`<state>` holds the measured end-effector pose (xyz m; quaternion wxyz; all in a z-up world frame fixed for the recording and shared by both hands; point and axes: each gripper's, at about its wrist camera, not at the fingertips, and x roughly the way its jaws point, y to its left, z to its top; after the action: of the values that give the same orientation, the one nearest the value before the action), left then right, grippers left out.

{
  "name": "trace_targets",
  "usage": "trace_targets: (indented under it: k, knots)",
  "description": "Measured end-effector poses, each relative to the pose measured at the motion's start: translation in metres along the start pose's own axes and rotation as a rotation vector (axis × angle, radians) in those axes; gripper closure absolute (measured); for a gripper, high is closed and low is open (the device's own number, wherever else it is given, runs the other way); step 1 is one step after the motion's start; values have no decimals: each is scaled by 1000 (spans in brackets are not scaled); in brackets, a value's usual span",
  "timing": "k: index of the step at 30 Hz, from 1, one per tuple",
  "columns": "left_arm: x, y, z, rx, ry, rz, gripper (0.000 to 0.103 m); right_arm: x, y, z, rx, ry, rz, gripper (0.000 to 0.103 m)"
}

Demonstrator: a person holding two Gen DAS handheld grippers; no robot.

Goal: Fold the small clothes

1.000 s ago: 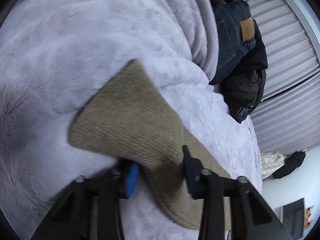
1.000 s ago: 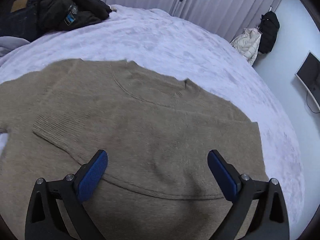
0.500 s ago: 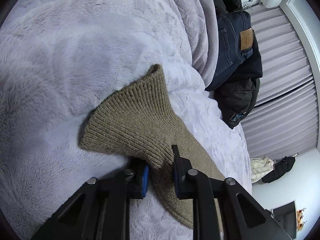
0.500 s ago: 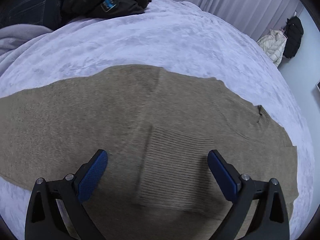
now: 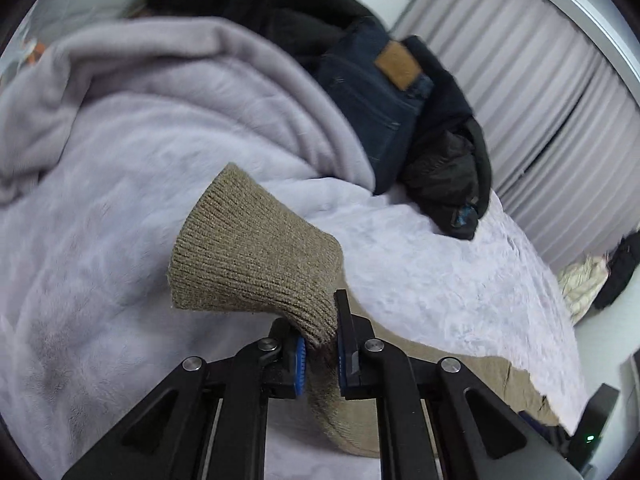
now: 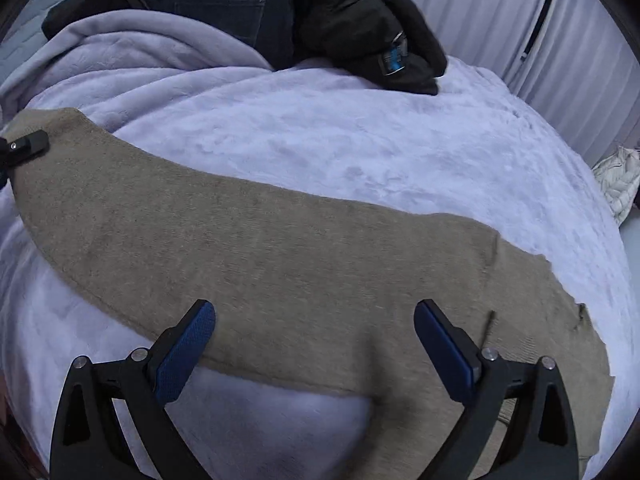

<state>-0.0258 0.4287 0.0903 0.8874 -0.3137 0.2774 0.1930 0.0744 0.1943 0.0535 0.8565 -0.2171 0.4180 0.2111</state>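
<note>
A tan knit sweater (image 6: pixel 320 264) lies on a lilac fleece bedspread (image 6: pixel 328 136), one sleeve stretched out to the left. My left gripper (image 5: pixel 320 344) is shut on the ribbed cuff (image 5: pixel 256 252) of that sleeve and holds it lifted off the bed. The same gripper's finger shows at the sleeve's far left end in the right wrist view (image 6: pixel 28 146). My right gripper (image 6: pixel 314 344) is open and empty, hovering over the sweater's near edge, close to where the sleeve joins the body.
Dark jeans (image 5: pixel 380 92) and a black jacket (image 5: pixel 452 160) are piled at the head of the bed; both also show in the right wrist view (image 6: pixel 224 4). Bunched blanket folds (image 5: pixel 160 80) lie left. Pleated curtains (image 5: pixel 540 92) stand behind. A white jacket (image 6: pixel 618 178) lies off the right edge.
My left gripper closed on the cuff and lifted it off the bedspread. My right gripper swung left from the sweater's body to over the outstretched sleeve, staying open.
</note>
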Motion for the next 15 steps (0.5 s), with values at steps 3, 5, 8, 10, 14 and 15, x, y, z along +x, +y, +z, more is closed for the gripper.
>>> trace_targets:
  k: [3, 5, 8, 10, 14, 15]
  knots:
    - [2, -52, -6, 99, 36, -10, 91, -25, -55, -19, 71, -24, -36, 3]
    - [9, -95, -17, 168, 76, -23, 91, -37, -106, -36, 125, -30, -96, 3]
    - [19, -167, -43, 270, 128, -54, 91, -51, -183, -68, 207, -4, -228, 3]
    - [23, -218, -67, 321, 177, -105, 91, -58, -227, -91, 264, 40, -315, 3]
    - [26, -313, -125, 430, 258, -179, 91, -73, -292, -142, 379, 56, -349, 3]
    - [26, -333, -141, 453, 277, -194, 91, -76, -305, -155, 408, 55, -347, 3]
